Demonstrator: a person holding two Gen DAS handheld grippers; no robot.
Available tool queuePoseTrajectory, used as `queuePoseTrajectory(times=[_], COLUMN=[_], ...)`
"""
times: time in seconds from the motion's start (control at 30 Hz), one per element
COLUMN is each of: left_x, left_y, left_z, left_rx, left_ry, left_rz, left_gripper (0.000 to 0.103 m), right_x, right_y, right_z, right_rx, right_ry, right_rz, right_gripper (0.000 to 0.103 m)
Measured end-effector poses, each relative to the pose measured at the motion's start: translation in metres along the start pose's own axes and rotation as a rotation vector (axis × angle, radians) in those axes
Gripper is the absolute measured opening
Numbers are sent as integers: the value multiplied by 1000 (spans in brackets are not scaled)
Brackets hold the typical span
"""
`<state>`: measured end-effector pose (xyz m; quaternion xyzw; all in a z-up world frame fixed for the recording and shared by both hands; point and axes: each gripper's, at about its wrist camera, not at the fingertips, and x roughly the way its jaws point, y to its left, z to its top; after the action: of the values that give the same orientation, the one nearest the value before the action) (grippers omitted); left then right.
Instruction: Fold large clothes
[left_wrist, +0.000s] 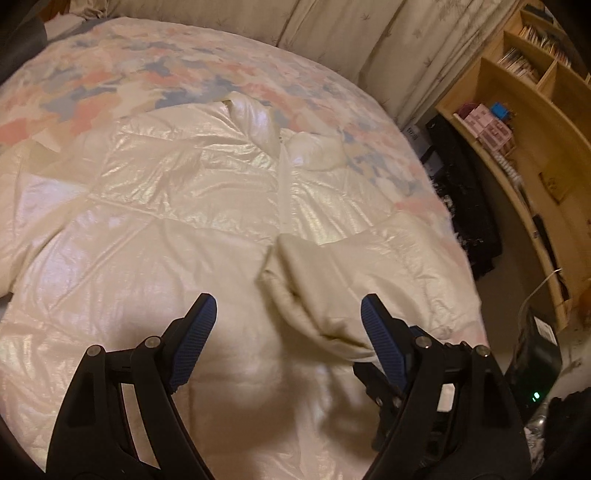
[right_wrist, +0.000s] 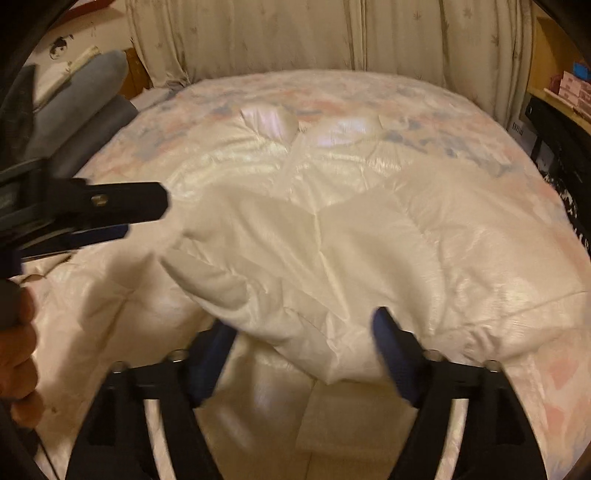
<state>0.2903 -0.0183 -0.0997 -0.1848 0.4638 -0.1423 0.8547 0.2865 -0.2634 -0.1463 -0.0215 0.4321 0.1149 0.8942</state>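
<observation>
A cream quilted puffer jacket (left_wrist: 166, 206) lies spread front-up across the bed (left_wrist: 110, 74), collar toward the curtain (left_wrist: 332, 33) and hem toward the person, so the whole garment can be reached from the near edge. One sleeve (left_wrist: 314, 280) is already laid inward over the body of the jacket, its matte lining showing against the shiny shell; that looks like the first fold of a sleeves-in, then hem-up sequence.

The left hand-held gripper (left_wrist: 288, 332) hangs over the near part of the jacket with its jaws wide and nothing pressed between the blue pads (left_wrist: 194, 339); the folded sleeve's cuff lies just beside the right-hand pad without being pinched. The right hand-held gripper (right_wrist: 304, 354) is also wide, the bunched sleeve fabric (right_wrist: 280, 288) sitting between its jaws but not clamped, which suggests the sleeve is set down where it belongs rather than carried.

In the right wrist view the left hand-held gripper and the hand (right_wrist: 18, 354) holding it sit at the left edge, near the untouched side of the jacket, likely the next part to be folded.
</observation>
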Motion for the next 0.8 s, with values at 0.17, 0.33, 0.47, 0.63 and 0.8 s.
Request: queuePoseTrajectory(times=[0.17,0.33,0.47,0.63,0.8], left_x=[2,17,35,57,38], left_y=[-2,-5,-9,-26,-66], left_z=[-1,-13,-24,-27,-5], left_rx=[-13,-12,-4,50,218], left_ry=[31,77,121,146,38], left_rz=[-48,-48,-44,15,102], left_gripper=[79,79,78,22,3], right_x=[-36,-56,-55,-42,-47], right_y=[1,-16,-25,-29,-28], right_z=[-10,-23,-35,-43,-44], right_rx=[43,143,179,185,177], right_ry=[-40,-52,-48,-25,-31], right_rz=[19,36,38,32,28], right_gripper=[81,81,81,80,80])
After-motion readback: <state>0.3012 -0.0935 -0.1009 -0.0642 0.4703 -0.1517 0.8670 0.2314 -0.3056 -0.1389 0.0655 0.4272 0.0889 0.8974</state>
